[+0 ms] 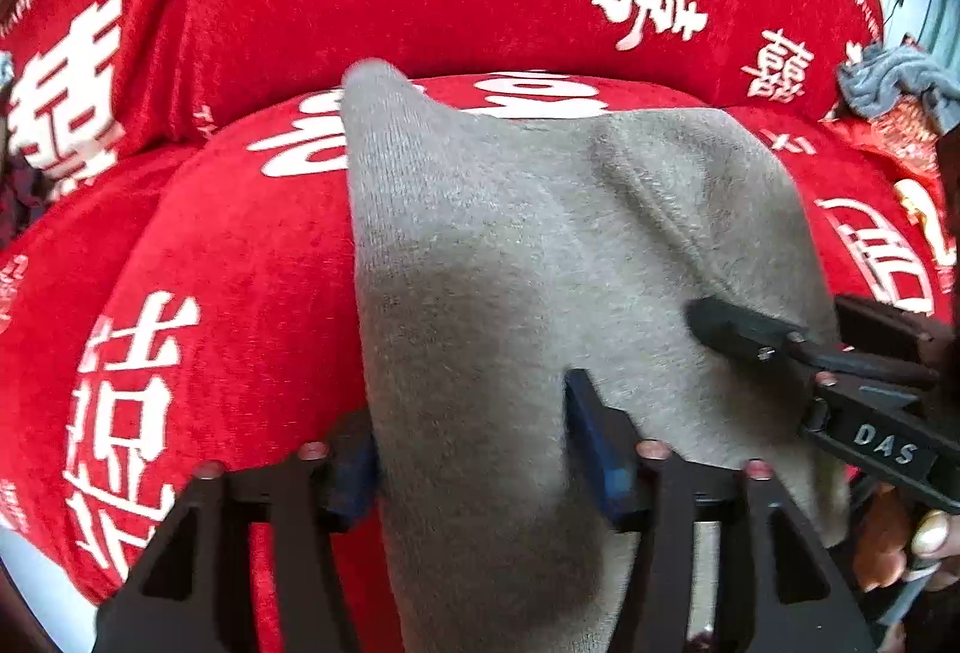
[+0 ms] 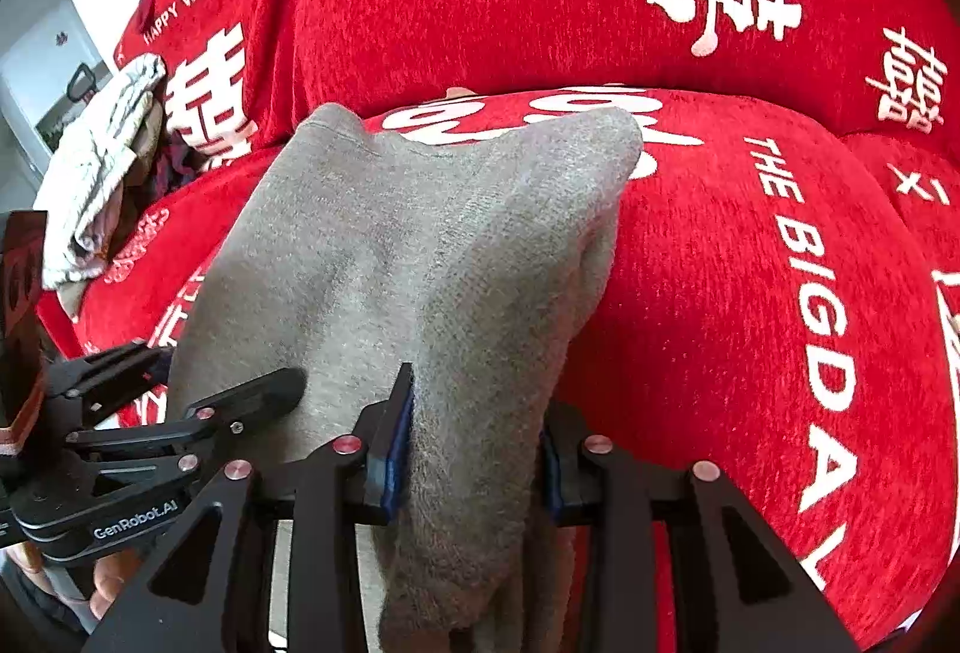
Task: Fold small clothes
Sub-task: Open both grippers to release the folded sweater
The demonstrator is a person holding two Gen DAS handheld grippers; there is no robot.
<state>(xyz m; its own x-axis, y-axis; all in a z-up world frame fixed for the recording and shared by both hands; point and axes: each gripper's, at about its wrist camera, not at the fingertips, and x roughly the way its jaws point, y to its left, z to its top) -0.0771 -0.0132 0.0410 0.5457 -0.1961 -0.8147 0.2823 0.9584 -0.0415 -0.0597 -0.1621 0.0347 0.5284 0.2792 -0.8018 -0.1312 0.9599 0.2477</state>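
1. Evidently the grey sock [image 1: 540, 257] is being held up by its near end, over the seat cushion of the red sofa [image 1: 240, 245], its far end draping down toward the cushion (whether it is touching there I cannot tell).
2. The left claw [image 1: 474, 449] is standing with its blue-padded fingers either side of a fold of the sock; the cloth is filling the gap, so it reads as clamped on the sock, presumably to keep that edge taut.
3. The right claw [image 2: 474, 443] is likewise gripping the sock just beside it, its pads pressing into the knit (two holds close together are keeping the fabric spread rather than bunched).
4. In my judgement, this pairing is setting up a fold, with the free end ready to be laid over.
5. Further out, a pale crumpled cloth [image 2: 102, 161] is lying at one end of the sofa, and a blue-grey garment [image 1: 894, 77] at the other, both well apart from the sock.
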